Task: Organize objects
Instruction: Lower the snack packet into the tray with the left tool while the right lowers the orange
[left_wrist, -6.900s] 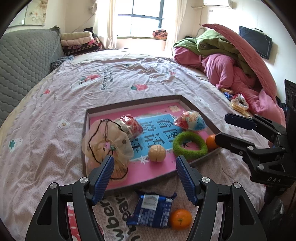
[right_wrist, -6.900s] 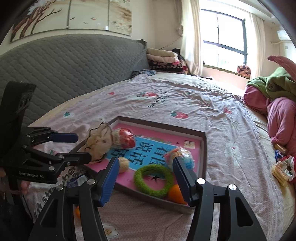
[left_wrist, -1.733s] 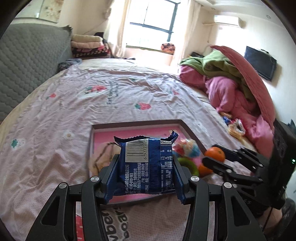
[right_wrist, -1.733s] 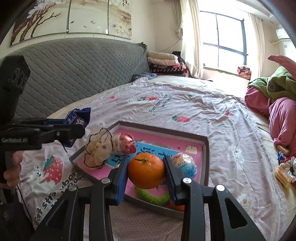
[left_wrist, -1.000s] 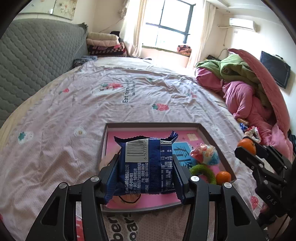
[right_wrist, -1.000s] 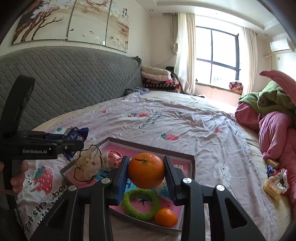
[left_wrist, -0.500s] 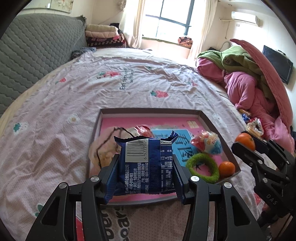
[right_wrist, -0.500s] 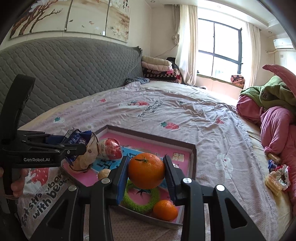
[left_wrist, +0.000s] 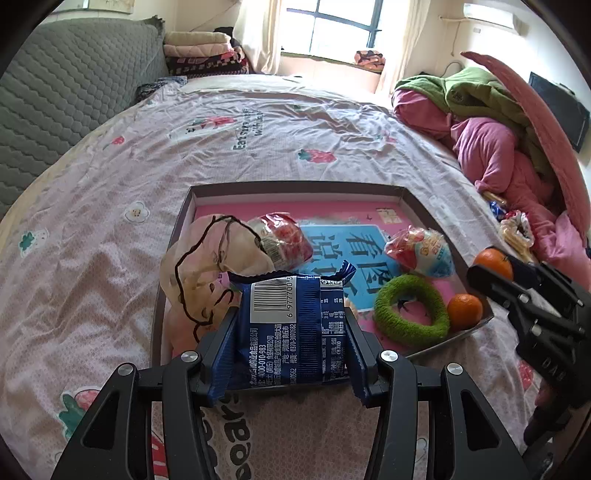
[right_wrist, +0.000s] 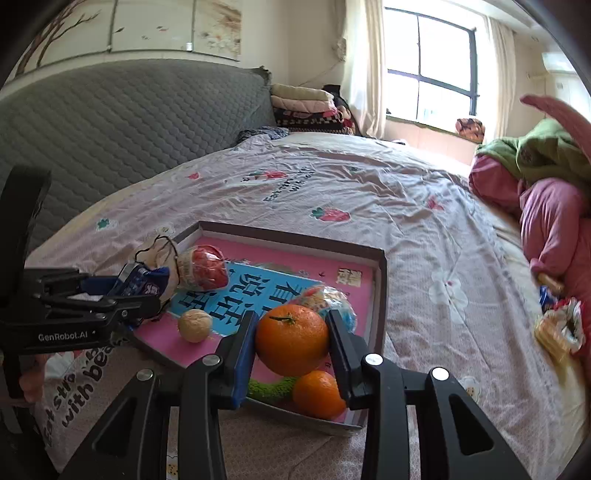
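Observation:
My left gripper (left_wrist: 291, 332) is shut on a blue snack packet (left_wrist: 295, 328) and holds it over the near edge of the pink tray (left_wrist: 295, 190). My right gripper (right_wrist: 291, 343) is shut on an orange (right_wrist: 291, 343) above the tray's (right_wrist: 295, 236) near right corner. In the tray lie a second orange (right_wrist: 319, 395), a green ring (left_wrist: 410, 312), a walnut (right_wrist: 194, 325), a red wrapped snack (left_wrist: 284, 243), a colourful wrapped snack (left_wrist: 421, 253) and a mesh pouch (left_wrist: 210, 266). The right gripper (left_wrist: 495, 269) also shows at the right of the left wrist view.
The tray lies on a bed with a pink patterned sheet (left_wrist: 258, 129). A grey quilted headboard (right_wrist: 110, 122) is at the left. Piled pink and green bedding (left_wrist: 491, 122) and loose snack packets (right_wrist: 557, 325) lie at the right.
Both grippers have moved lower and closer to the tray, each keeping its load. The tray now looks larger in both views.

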